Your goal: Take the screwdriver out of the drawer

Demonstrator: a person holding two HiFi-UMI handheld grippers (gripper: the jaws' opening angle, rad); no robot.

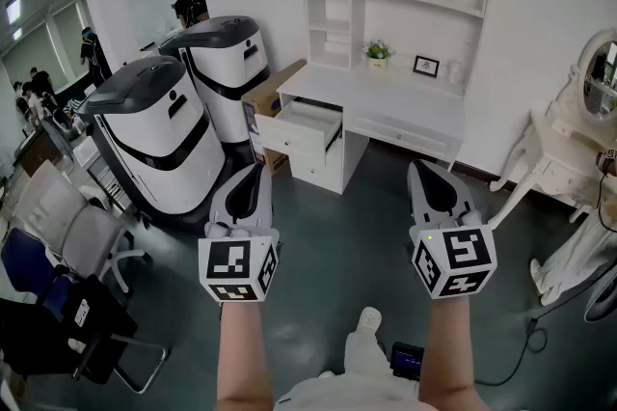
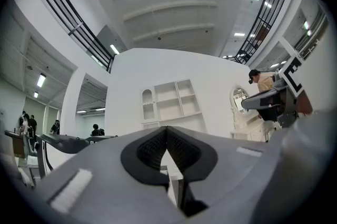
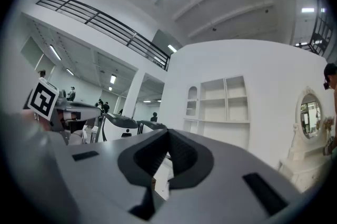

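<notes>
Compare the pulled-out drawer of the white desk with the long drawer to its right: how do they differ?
The pulled-out drawer stands open, its inside showing; the long drawer is shut. The pulled-out drawer is narrow, at the left end of the desk; the long drawer is much wider, over the knee space. Both are white and belong to one desk. What lies in the open one is too small to tell.

no text, label or number can be read.
</notes>
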